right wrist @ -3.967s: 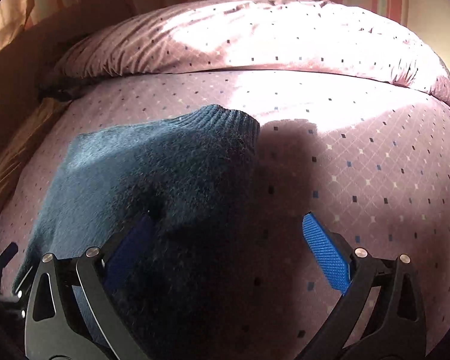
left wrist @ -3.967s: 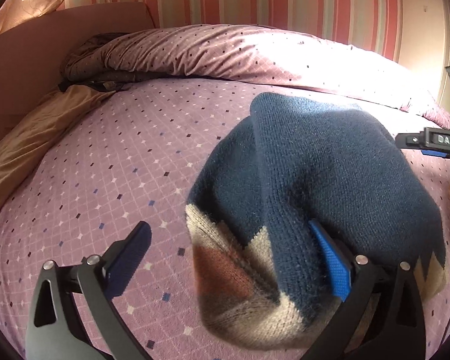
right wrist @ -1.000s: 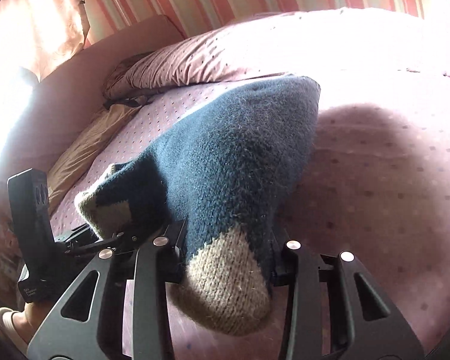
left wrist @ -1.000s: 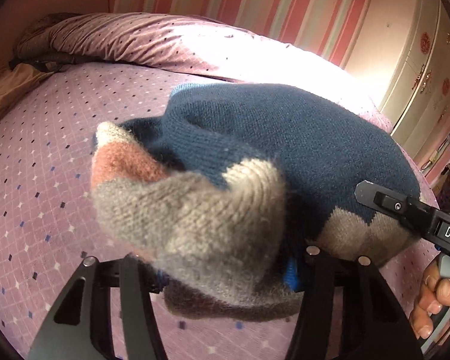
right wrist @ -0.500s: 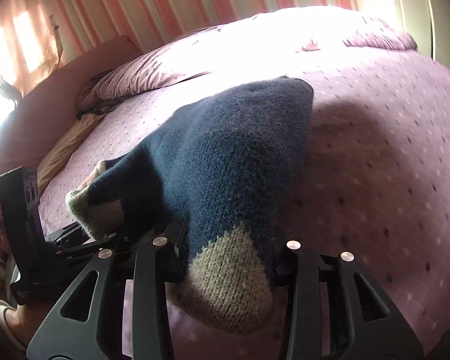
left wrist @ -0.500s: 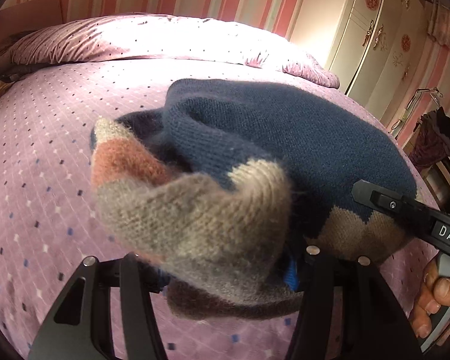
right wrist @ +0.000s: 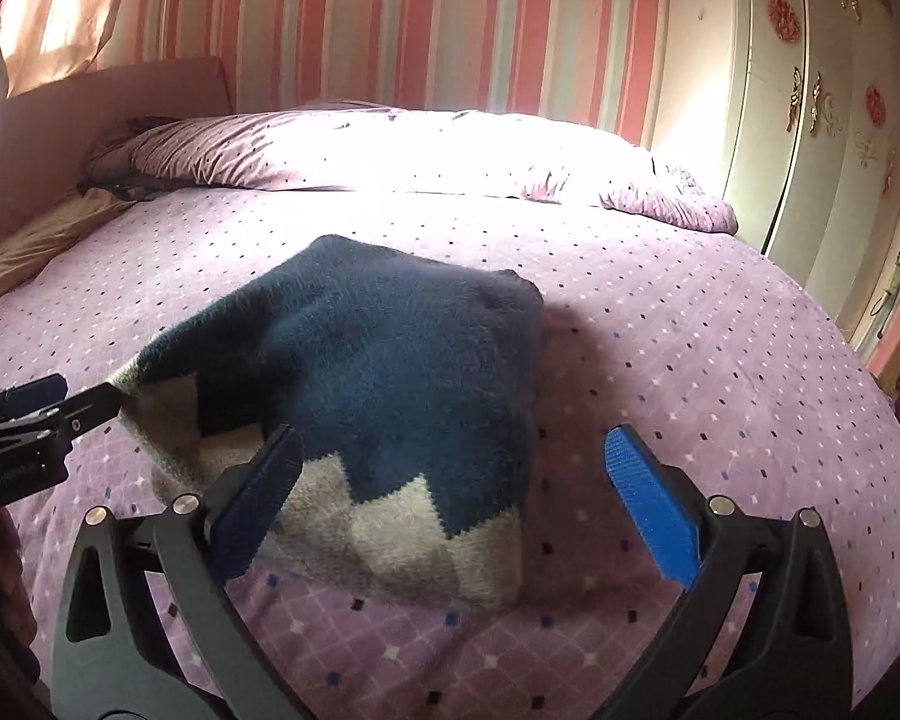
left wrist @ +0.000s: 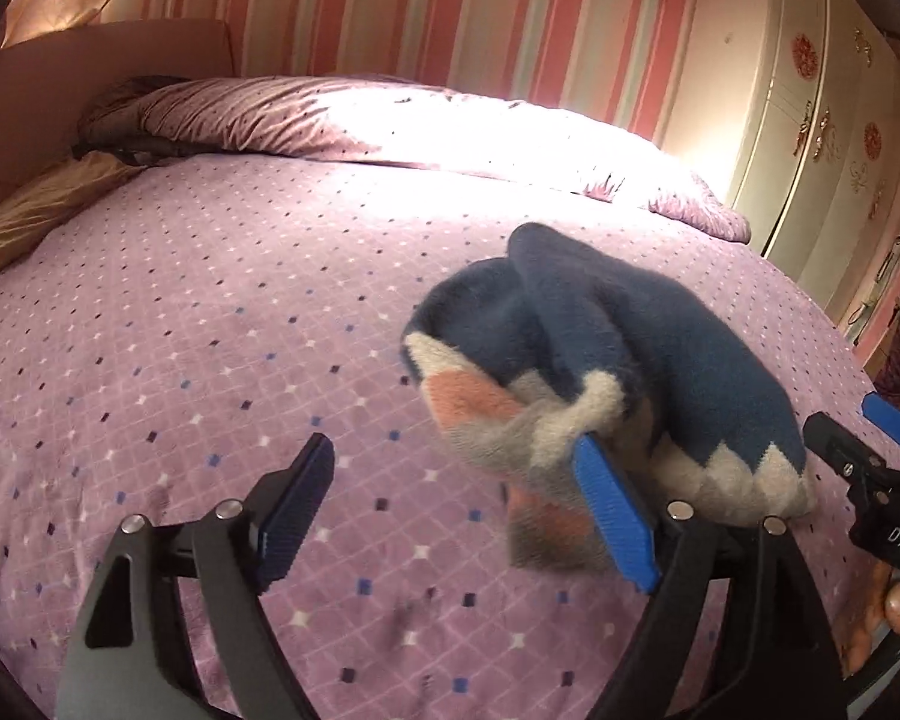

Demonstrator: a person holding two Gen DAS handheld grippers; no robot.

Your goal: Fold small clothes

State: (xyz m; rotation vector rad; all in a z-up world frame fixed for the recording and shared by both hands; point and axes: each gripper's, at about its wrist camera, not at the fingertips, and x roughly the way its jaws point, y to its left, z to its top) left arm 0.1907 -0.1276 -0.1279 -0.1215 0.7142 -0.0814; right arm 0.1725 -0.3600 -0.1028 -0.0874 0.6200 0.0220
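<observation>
On the left, the left claw (left wrist: pixel 456 498) is wide open and holds nothing. Its right blue pad (left wrist: pixel 612 507) is just at the woolly edge of the knitted hat (left wrist: pixel 618 354). The hat is dark blue with a grey and pink zigzag band, and it lies bunched up on the purple bed cover (left wrist: pixel 210 330). On the right, the right claw (right wrist: pixel 456 498) is wide open too, with nothing in it. Its left pad (right wrist: pixel 258 501) sits over the hat's (right wrist: pixel 390 372) grey band. A long pillow (right wrist: pixel 390 150) lies at the far end of the bed.
</observation>
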